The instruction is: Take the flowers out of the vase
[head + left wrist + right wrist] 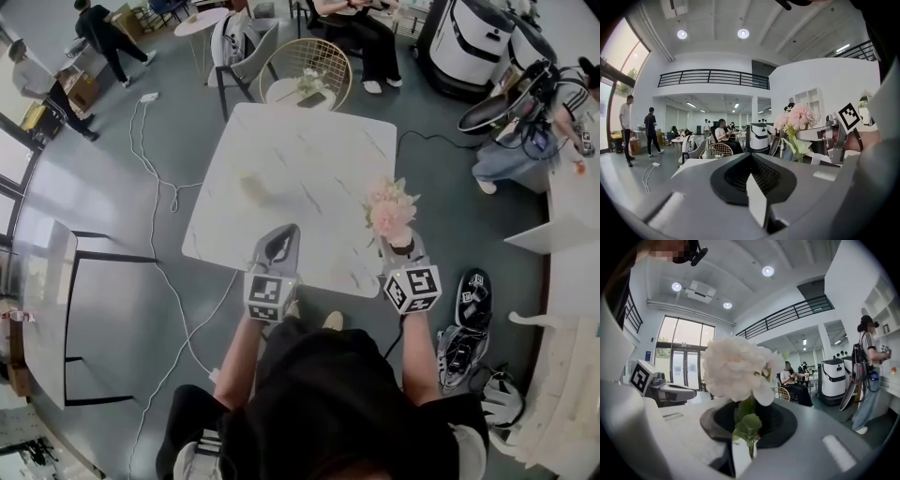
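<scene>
A bunch of pale pink flowers [389, 211] stands up out of my right gripper [399, 242], which is shut on the green stem above the near right part of the white marble table [309, 141]. In the right gripper view the bloom [736, 369] fills the middle, with leaves and stem running down between the jaws. From the left gripper view the same flowers [797, 117] show to the right. A pale, blurred vase [253, 187] stands on the table's left half. My left gripper [279, 234] is shut and holds nothing, at the near edge.
A round wire-backed chair [305, 70] and a small table with flowers stand beyond the far edge. Several people sit or walk at the back. White cables [155, 187] trail over the floor at left; shoes [469, 309] lie at right by a white shelf.
</scene>
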A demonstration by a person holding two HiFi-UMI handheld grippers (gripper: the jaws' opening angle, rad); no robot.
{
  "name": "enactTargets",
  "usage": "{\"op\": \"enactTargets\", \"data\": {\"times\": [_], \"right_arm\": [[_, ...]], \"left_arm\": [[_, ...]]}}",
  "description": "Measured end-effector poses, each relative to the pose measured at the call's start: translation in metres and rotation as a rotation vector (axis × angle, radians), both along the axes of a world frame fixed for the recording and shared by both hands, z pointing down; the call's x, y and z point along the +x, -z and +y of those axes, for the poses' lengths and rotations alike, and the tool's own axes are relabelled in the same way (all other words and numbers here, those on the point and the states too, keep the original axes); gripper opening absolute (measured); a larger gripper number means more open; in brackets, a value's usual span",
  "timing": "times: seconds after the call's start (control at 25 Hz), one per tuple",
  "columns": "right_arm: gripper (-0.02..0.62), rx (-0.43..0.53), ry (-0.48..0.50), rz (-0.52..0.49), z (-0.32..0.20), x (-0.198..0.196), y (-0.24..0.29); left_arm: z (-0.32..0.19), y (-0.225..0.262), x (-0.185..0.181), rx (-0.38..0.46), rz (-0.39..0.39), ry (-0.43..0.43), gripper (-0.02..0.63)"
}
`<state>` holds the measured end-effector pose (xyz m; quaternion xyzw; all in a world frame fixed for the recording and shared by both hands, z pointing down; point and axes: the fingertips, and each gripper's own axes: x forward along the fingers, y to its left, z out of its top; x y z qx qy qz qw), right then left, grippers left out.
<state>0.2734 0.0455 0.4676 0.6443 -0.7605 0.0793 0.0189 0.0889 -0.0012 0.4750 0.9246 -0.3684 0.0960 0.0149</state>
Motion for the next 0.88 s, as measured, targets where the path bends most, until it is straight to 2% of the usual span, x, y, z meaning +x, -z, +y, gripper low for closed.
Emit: {"op": "enactTargets", "data": {"times": [0.32, 0.88], "right_arm": [[0.086, -0.012, -0.002, 0.008, 0.035, 0.015, -0.012], [0.086, -0.01, -0.001, -0.016, 0.061, 0.021, -0.024]], "left_arm": [[0.029, -0.005, 0.019, 0.002, 0.005, -0.009, 0.006], [0.049, -0.008, 0.031, 0.015, -0.008, -0.015, 0.006]]}}
